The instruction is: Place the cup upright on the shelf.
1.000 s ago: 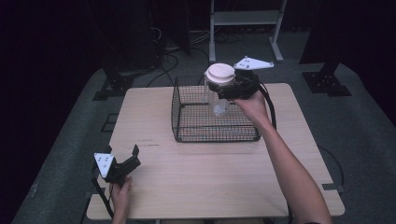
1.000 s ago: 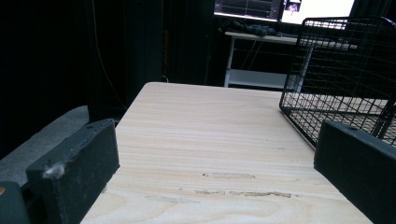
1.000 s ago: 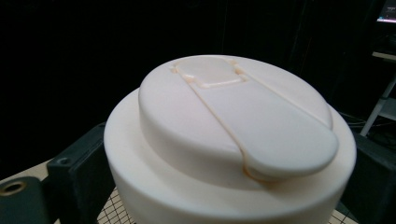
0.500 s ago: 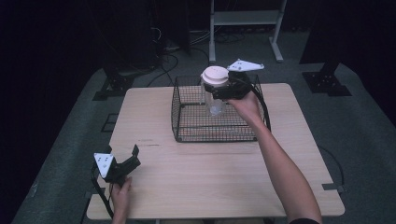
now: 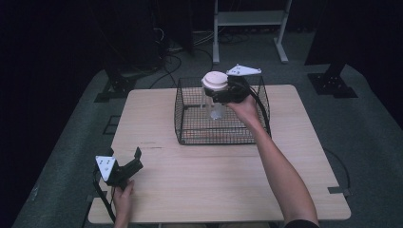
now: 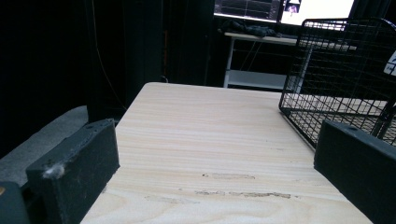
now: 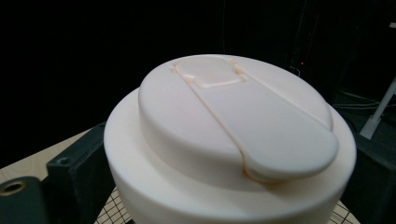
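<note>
The high view looks forward and down from above the person's side onto the whole pale wooden desk [image 5: 214, 166], far enough back to take in the grey floor around it and a white metal shelf frame [image 5: 249, 19] beyond.

The left gripper view sits low, just above the desk [image 6: 210, 140], looking along the boards toward the far edge between its own two black jaws. It shares with the high view the black wire basket [image 6: 345, 84] [image 5: 190, 118], seen here from the side.

The right gripper view looks from very close across the cream plastic jar lid [image 7: 229, 140] [image 5: 215, 80], facing the dark background; its jaws flank the lid.
</note>
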`<state>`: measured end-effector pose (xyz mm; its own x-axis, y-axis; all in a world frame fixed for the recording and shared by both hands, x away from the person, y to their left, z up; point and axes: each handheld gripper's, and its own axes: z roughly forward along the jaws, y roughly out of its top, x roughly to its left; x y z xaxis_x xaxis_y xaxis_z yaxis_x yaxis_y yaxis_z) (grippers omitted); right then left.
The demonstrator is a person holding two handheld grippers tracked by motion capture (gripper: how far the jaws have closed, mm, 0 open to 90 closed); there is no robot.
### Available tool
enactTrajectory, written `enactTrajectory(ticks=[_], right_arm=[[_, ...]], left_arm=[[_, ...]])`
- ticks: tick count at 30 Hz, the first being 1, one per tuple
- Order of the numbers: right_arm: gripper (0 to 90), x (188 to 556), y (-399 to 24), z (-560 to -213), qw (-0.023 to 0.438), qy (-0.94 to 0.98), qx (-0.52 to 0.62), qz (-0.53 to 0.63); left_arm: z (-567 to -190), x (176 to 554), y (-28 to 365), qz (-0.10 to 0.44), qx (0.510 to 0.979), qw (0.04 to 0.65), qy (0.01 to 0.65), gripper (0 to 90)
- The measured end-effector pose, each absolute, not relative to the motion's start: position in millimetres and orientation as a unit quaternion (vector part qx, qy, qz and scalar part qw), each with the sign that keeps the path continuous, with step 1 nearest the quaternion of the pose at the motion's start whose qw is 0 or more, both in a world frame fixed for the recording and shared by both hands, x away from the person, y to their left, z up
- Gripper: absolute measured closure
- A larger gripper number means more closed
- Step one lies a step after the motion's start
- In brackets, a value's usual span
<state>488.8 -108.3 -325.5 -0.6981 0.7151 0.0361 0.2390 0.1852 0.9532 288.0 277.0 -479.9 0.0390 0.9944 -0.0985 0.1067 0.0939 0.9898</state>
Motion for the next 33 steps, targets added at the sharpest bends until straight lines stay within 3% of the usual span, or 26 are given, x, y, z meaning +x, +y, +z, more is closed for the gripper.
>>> enactTrajectory(ticks=[33], right_arm=[[4.5, 507, -98, -362, 0.208, 0.752, 0.335, 0.529]], left_arm=[[-480, 288, 277, 0.437, 0.511, 0.509, 0.538, 0.0]])
